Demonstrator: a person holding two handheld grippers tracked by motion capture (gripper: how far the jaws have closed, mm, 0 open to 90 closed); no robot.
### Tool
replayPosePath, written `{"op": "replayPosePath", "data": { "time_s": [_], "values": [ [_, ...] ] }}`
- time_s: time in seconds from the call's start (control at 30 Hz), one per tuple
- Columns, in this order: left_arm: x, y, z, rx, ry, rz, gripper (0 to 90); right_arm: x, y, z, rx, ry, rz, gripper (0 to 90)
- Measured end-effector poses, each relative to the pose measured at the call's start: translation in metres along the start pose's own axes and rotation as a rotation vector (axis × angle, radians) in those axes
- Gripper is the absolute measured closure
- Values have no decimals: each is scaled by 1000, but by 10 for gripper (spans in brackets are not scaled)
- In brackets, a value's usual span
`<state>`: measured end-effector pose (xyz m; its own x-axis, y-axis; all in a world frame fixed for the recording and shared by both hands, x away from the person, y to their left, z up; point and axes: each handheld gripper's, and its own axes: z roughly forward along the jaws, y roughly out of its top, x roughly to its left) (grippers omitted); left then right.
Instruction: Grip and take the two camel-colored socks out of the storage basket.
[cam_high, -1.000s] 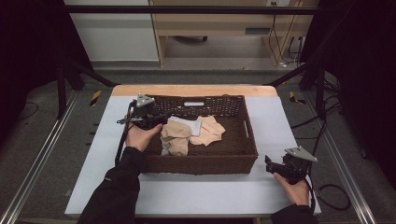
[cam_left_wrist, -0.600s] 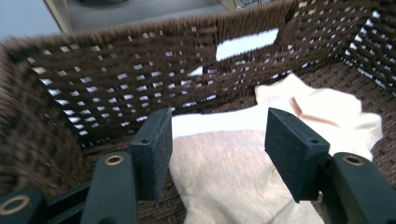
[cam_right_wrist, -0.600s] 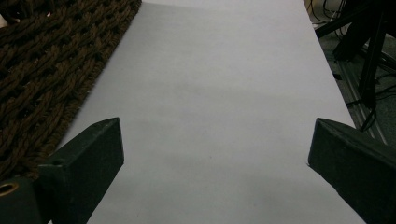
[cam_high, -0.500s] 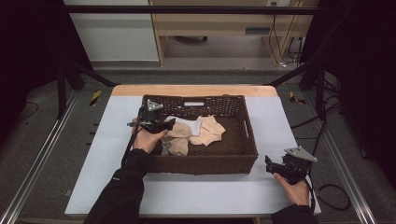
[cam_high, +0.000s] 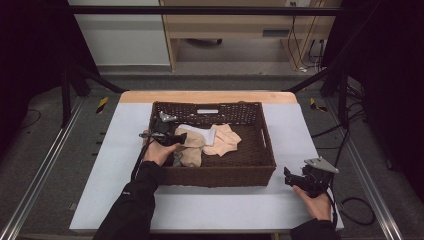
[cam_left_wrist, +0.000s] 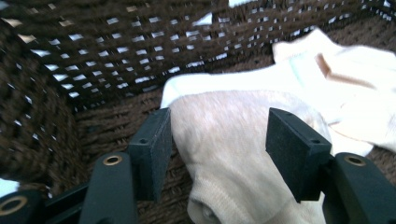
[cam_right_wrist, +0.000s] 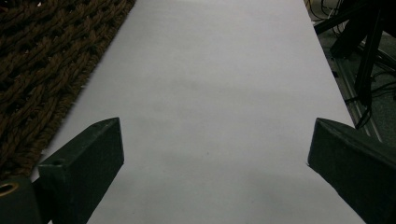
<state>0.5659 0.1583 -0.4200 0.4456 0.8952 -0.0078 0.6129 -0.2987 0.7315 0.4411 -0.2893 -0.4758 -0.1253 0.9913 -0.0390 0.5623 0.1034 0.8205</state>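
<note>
A brown wicker basket (cam_high: 260, 150) stands mid-table with socks in it. A beige sock (cam_high: 190, 155) lies at its near left, a white sock (cam_high: 202, 132) behind it and a peach sock (cam_high: 225, 142) to the right. My left gripper (cam_high: 179, 138) is inside the basket, low over the beige sock. In the left gripper view that gripper (cam_left_wrist: 219, 135) is open, its jaws astride the beige sock (cam_left_wrist: 229, 154), with the white sock (cam_left_wrist: 243, 81) and peach sock (cam_left_wrist: 359, 88) beyond. My right gripper (cam_high: 291, 176) rests open on the table right of the basket, nothing in it (cam_right_wrist: 215, 154).
The white table top (cam_high: 215, 205) surrounds the basket, whose wall (cam_right_wrist: 42, 70) is left of my right gripper. A white label (cam_high: 207, 111) sits on the basket's far wall. Cables and dark frame posts (cam_high: 340, 95) stand off the table's right edge.
My left gripper has moved from the basket's left rim rightward and down into the basket, onto the beige sock. The right gripper has stayed put.
</note>
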Motion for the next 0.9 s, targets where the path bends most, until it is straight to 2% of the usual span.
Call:
{"op": "replayPosePath", "data": {
  "time_s": [0.07,0.2,0.3,0.43,0.63,0.7,0.8,0.87,0.9],
  "values": [
    [0,0,1,14,5,9,414,0,0,0,1,2,2,39],
    [0,-1,3,35,18,-4,449,0,0,0,3,4,1,39],
    [1,-2,5,64,10,-28,518,1,0,0,4,6,1,39],
    [0,-2,5,98,0,-29,618,1,0,0,2,6,-4,39],
    [0,-2,4,127,-22,-35,821,1,0,1,7,3,-5,40],
    [-1,-2,3,126,-25,-35,862,1,0,1,8,3,-2,40],
    [-1,-1,1,119,-28,-30,875,1,0,0,8,5,-3,40],
    [-1,-1,-3,99,-35,-22,878,1,0,0,8,7,-3,40],
    [-2,0,-5,74,-41,-26,879,1,0,0,7,7,-3,40]
  ]
}}
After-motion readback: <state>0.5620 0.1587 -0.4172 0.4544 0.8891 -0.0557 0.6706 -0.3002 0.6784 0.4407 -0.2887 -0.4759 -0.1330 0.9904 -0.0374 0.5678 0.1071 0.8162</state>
